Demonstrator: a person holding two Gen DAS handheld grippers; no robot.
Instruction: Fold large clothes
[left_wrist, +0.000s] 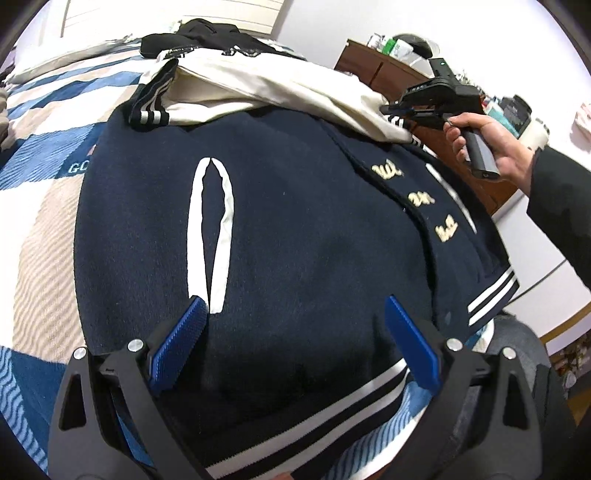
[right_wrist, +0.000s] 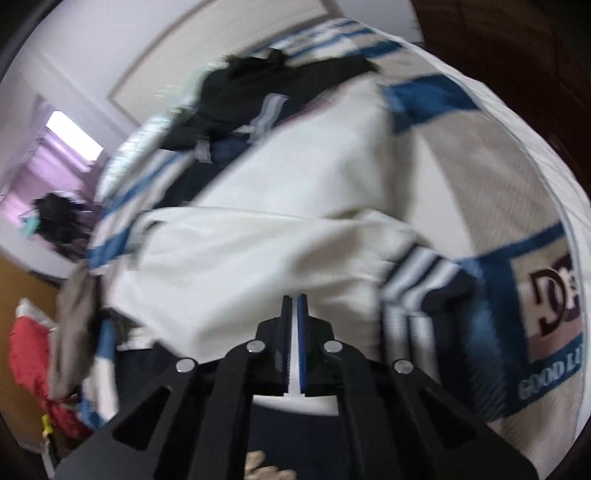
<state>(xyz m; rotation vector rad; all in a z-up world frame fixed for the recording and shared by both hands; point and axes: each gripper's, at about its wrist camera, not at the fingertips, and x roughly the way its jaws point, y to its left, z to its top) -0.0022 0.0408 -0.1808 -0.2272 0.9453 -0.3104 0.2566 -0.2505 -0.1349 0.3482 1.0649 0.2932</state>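
A navy varsity jacket (left_wrist: 295, 229) with cream sleeves lies on the bed, striped hem towards me. My left gripper (left_wrist: 295, 314) is open, its blue pads (left_wrist: 181, 339) hovering just above the jacket body near the hem. My right gripper (left_wrist: 388, 109) is at the jacket's far right, shut on the cream sleeve (left_wrist: 280, 85), which lies across the top of the jacket. In the blurred right wrist view the gripper (right_wrist: 294, 299) pinches a fold of the cream sleeve (right_wrist: 258, 236), with the striped cuff (right_wrist: 421, 277) to its right.
The bed has a blue, white and beige patterned cover (left_wrist: 44, 177). A black garment (left_wrist: 207, 35) lies beyond the jacket. A brown dresser (left_wrist: 391, 70) with bottles stands at the right. Red and grey clothes (right_wrist: 37, 354) are piled at the left of the right wrist view.
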